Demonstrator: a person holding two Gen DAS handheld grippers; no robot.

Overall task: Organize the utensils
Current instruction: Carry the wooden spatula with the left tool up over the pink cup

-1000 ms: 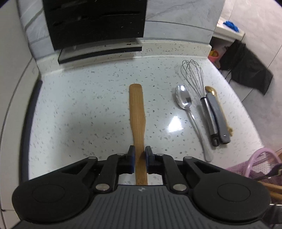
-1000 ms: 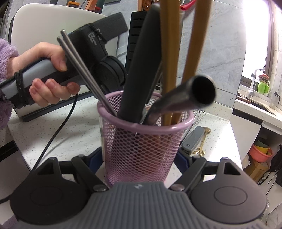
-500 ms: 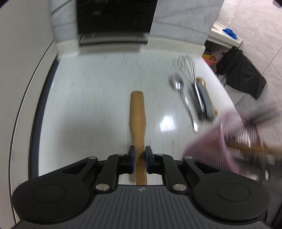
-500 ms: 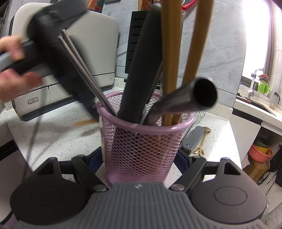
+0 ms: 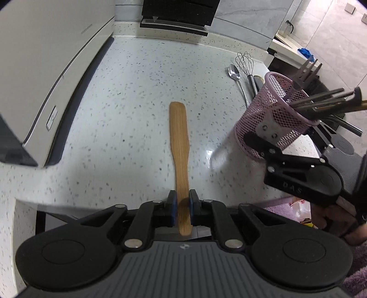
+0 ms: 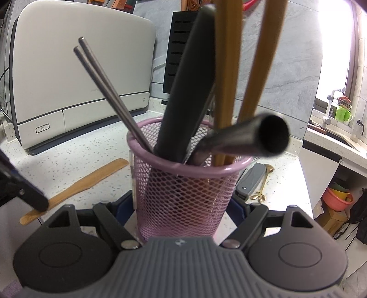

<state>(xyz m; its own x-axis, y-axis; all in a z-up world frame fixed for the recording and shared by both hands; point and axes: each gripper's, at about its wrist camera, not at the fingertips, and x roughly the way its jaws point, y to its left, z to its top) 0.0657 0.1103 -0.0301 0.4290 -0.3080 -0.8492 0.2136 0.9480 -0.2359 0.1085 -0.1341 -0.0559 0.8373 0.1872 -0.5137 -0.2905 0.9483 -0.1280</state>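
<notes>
You carried the wooden spatula (image 5: pixel 180 146), pinched in the nearly closed left gripper (image 5: pixel 182 207), across toward the pink mesh holder (image 6: pixel 183 181), which the wide right gripper (image 6: pixel 183 206) clamped; insertion came next.

Spatula (image 5: pixel 179 146) between fingers of left gripper (image 5: pixel 182 207), blade pointing toward back wall. Mesh cup (image 5: pixel 270 119) right of spatula, clasped by right gripper (image 6: pixel 183 206) — chopsticks (image 6: pixel 107 91) and handles inside. Spoon (image 5: pixel 234 74), whisk (image 5: pixel 246 63) on counter (image 5: pixel 119 119) behind cup. Appliance (image 5: pixel 52 68) left; knife block (image 5: pixel 179 13) at back.
</notes>
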